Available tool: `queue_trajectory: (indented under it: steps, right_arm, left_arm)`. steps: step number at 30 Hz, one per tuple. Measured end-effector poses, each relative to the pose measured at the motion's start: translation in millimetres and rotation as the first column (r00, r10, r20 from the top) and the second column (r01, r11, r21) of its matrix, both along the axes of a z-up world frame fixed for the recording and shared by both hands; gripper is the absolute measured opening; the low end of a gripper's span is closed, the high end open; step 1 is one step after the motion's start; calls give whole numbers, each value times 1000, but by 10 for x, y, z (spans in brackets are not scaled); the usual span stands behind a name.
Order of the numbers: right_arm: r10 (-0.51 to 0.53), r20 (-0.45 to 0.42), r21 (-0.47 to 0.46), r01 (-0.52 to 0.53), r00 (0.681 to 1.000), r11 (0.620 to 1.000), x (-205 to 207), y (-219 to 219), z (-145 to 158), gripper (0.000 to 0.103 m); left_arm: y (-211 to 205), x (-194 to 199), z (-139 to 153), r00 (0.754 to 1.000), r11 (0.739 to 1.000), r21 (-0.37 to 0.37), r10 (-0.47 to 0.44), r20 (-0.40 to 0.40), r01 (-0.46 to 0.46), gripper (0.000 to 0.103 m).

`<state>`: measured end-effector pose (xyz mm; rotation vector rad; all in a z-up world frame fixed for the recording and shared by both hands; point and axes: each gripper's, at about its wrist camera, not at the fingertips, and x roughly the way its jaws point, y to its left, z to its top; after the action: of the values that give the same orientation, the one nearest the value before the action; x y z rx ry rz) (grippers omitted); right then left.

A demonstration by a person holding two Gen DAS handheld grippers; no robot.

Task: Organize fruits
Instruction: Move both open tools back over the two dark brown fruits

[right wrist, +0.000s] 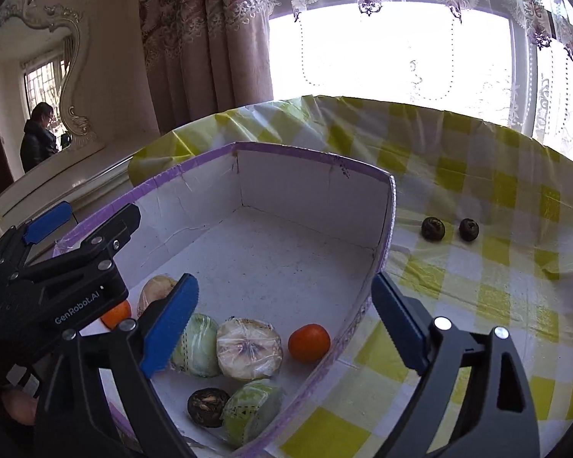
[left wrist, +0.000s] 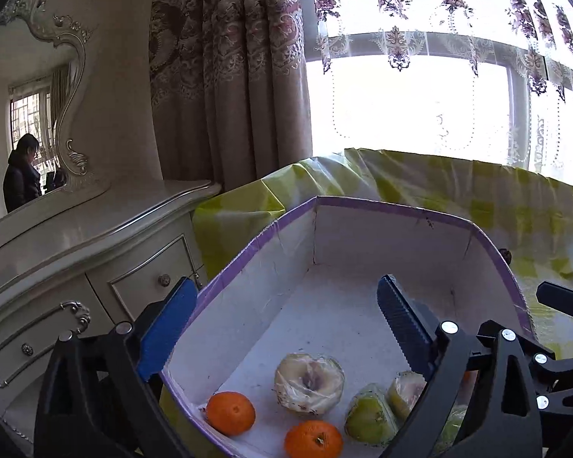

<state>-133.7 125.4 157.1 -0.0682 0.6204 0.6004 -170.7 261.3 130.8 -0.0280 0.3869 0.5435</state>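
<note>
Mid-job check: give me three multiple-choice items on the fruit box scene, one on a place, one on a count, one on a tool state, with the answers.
1. Where do the two dark round fruits outside the box lie?
A. On the checked tablecloth right of the box
B. On the dresser
C. On the windowsill

2. How many oranges show in the right wrist view?
A. None
B. Two
C. Five

3. How does the right tool stand?
A. Shut on an orange
B. Shut on the box wall
C. Open, holding nothing

Answers:
1 A: the dark fruits sit on the tablecloth, apart from the box.
2 B: one orange lies by the right wall, another peeks from behind the left tool.
3 C: the right tool has its blue fingers spread wide, with nothing between them.
</note>
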Motion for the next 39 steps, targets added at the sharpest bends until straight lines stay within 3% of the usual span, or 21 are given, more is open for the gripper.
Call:
queue_trajectory:
  steps: [2,6,8,12,17,22,24,27,30,33,35,39]
  right_arm:
    - [-27,24,75,26,999,997,-15,-201,61,96]
    - [-129,36,201,120,991,972,25,-657,124,99]
    - [-191,13,262,181,982,948,73,-929,116,100]
    - [-316,-55,323,316,947,892,186,-1489,15,100]
    - [-449,-133,337,467,883,818,298,-2145,-192,100]
    - [-575,-226,293,617,787,730,441,-2711,-516,100]
    - [-606,-249,242,654,755,716,534,-2840,-658,100]
    - [-633,-262,125,676,729,727,700,-2916,-839,100]
    - [-634,-273,62,671,723,739,861,-2931,-952,100]
    - [-622,-272,32,653,734,757,1040,-2861,-959,100]
    - [-608,-255,-6,628,752,778,1182,-2754,-963,100]
    - [-561,-251,-75,562,789,824,1497,-2466,-995,100]
  left_arm:
    - [-142,-21,63,999,999,24,-26,33,25,93]
    - [-589,-105,231,987,986,149,-94,134,74,93]
    - [-833,-126,305,975,973,220,-119,186,76,97]
    - [-1264,-95,409,946,948,288,-211,245,137,99]
    - [-1807,120,382,914,904,330,-350,203,273,99]
    - [-2328,496,130,878,840,343,-471,80,419,99]
    - [-2460,736,-38,849,814,281,-528,-11,509,99]
    - [-2498,1177,-339,761,765,42,-632,-147,643,99]
    - [-2342,1606,-662,727,758,-205,-652,-215,620,99]
    - [-2184,1870,-912,741,779,-309,-620,-257,545,99]
    - [-2113,1952,-1015,758,805,-312,-586,-285,505,99]
    - [-1939,1988,-1044,790,819,-353,-551,-267,452,99]
